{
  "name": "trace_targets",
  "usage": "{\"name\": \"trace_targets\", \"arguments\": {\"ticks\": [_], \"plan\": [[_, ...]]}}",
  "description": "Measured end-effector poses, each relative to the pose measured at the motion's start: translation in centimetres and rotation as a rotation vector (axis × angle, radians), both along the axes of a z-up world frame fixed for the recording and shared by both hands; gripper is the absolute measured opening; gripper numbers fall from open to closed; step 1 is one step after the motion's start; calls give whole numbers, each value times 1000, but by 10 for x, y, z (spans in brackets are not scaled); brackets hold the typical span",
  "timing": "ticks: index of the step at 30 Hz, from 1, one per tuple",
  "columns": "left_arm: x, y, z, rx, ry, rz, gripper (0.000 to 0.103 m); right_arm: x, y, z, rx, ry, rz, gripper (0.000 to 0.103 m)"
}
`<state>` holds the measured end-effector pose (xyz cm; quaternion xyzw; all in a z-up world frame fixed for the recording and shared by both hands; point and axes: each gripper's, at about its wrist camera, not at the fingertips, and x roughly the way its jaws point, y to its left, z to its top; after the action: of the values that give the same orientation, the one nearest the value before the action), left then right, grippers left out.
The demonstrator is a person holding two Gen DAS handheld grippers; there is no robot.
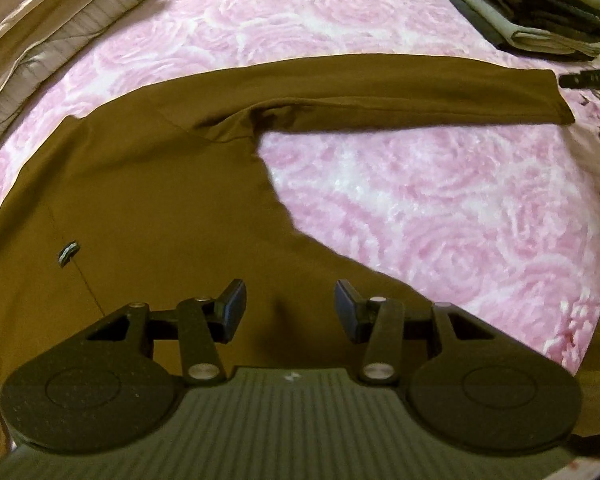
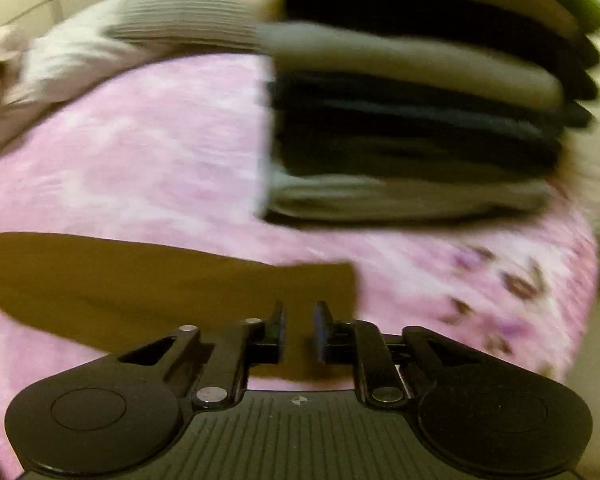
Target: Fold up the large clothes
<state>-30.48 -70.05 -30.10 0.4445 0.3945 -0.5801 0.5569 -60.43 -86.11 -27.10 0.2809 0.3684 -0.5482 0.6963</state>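
The left wrist camera sits just behind its own gripper and looks steeply down along the two fingers, close over the brown garment spread on the pink rose-patterned bed. The right wrist camera rides the right gripper the same way but tips less steeply, low and near the bed, facing the stack of folded clothes; its picture is blurred. Both views take in the garment's long sleeve, the pink bedcover and that stack, which the left view catches only at its top right corner.
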Motion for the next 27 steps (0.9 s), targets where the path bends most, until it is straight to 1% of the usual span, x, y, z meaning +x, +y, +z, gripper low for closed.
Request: {"name": "trace_targets", "arguments": {"ticks": [3,6,10,12,14,17,19,21,23,27], "plan": [[12,11,4,-8,-4,53,43,39,-2,2,27,-87,136,20],[31,37,8,-3,-8,138,43,78,14,3,62,-151,286,24],[62,98,14,17,-42,273,43,120,62,-3,146,-200,471,38],[80,134,15,33,-60,345,46,132,90,-8,196,-205,524,40],[99,176,14,55,-74,418,48,139,117,-13,243,-199,555,43],[123,236,8,82,-84,497,53,144,154,-21,297,-180,579,45],[137,272,0,89,-70,541,55,144,173,-31,322,-147,582,46],[148,298,-8,83,-30,582,56,140,186,-39,340,-114,567,47],[160,321,-17,52,35,612,56,135,198,-47,352,-90,548,47],[173,344,-36,-11,146,633,55,129,218,-51,345,-61,523,47]]}}
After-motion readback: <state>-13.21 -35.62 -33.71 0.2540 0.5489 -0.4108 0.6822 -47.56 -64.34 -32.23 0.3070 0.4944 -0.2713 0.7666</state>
